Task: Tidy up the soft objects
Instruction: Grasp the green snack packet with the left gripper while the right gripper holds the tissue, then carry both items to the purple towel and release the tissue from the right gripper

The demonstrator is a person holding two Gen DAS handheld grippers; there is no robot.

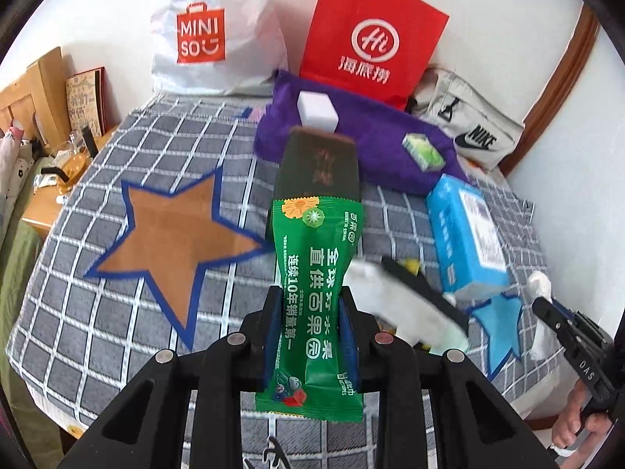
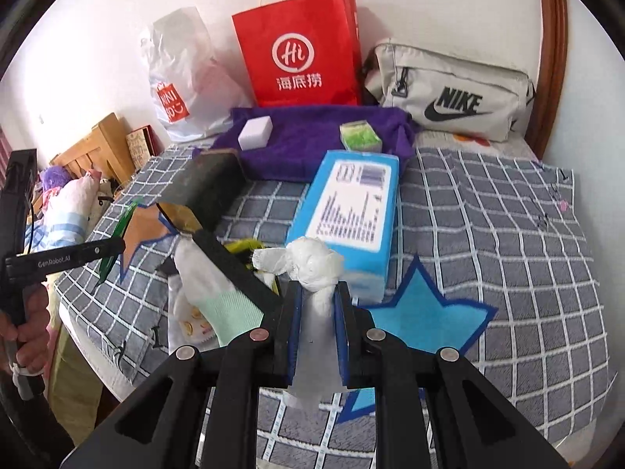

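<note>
In the left wrist view, the left gripper (image 1: 310,336) at bottom centre is clamped on a green packet (image 1: 314,301), held above the checked bed (image 1: 97,312). Behind it lies a dark pouch (image 1: 320,164), then a purple towel (image 1: 375,156) carrying a white block (image 1: 317,111) and a green sponge (image 1: 424,150). A blue box (image 1: 465,234) sits at right. In the right wrist view, the right gripper (image 2: 317,320) pinches a white tissue wad (image 2: 312,265).
</note>
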